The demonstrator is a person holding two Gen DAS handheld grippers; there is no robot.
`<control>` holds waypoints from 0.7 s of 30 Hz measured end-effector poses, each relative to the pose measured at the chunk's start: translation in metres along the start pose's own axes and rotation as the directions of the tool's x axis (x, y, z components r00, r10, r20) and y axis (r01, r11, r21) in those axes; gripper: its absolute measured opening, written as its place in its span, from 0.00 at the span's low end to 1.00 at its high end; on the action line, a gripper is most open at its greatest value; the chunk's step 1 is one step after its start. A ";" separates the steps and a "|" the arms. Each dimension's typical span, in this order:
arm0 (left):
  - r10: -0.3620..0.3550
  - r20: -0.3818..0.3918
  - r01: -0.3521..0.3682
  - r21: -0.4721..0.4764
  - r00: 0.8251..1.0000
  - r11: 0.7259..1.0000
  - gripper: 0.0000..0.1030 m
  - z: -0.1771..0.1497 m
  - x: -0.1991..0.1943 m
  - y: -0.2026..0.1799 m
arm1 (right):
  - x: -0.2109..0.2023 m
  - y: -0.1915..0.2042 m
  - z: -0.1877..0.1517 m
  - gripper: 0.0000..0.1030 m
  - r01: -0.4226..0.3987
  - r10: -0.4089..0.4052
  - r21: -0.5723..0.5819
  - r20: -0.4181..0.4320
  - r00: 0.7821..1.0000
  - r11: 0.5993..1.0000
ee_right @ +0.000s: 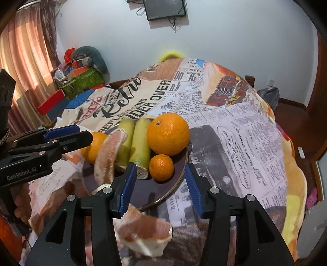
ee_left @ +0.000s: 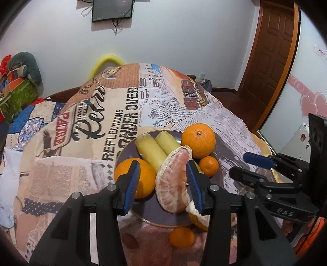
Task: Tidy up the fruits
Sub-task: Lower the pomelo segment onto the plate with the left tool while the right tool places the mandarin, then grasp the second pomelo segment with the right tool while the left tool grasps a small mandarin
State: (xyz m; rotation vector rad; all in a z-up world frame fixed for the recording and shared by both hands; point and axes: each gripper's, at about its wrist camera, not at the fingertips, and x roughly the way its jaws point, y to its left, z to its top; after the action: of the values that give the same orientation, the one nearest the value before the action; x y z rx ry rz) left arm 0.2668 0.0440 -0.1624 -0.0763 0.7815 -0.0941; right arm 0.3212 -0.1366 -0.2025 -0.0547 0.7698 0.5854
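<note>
A dark plate (ee_left: 221, 176) on the printed cloth holds two pale green stalk pieces (ee_left: 150, 150), a large orange (ee_left: 198, 140), a second orange (ee_left: 144, 180), a small mandarin (ee_left: 208, 166) and a pink pomelo wedge (ee_left: 172, 184). My left gripper (ee_left: 163, 184) is open over the plate, its fingers either side of the wedge and near orange. My right gripper (ee_right: 160, 184) is open above the plate's near edge (ee_right: 179, 180), empty. Another pomelo piece (ee_right: 147, 227) lies off the plate below it. A small mandarin (ee_left: 181, 237) lies off the plate.
The fruit sits on a table under a newspaper-print cloth (ee_right: 235, 139). Boxes and clutter (ee_right: 81, 75) stand at the back left by a curtain. A wooden door (ee_left: 271, 51) is at the right. A screen (ee_left: 112, 9) hangs on the wall.
</note>
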 end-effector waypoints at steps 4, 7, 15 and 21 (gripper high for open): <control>0.013 0.004 -0.013 0.001 1.000 1.000 0.45 -0.007 -0.015 0.003 | -0.013 0.006 -0.004 0.54 0.007 -0.007 -0.012 0.018 1.000 1.000; 0.026 0.002 -0.026 -0.001 1.000 1.000 0.48 -0.014 -0.024 0.006 | -0.019 0.012 -0.009 0.54 0.006 -0.006 -0.023 0.016 1.000 1.000; 0.042 -0.031 -0.042 -0.009 0.999 0.999 0.51 -0.041 -0.039 0.014 | -0.017 0.026 -0.032 0.67 -0.006 0.005 -0.031 -0.034 0.999 1.000; 0.046 -0.069 -0.048 -0.022 0.997 0.999 0.57 -0.059 -0.038 0.019 | 0.004 0.035 -0.045 0.67 -0.016 0.010 -0.060 -0.106 0.994 0.998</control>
State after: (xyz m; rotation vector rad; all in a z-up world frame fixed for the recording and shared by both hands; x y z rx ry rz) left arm 0.1995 0.0654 -0.1801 -0.0772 0.8524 -0.0429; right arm 0.2767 -0.1166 -0.2319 -0.1381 0.8554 0.6221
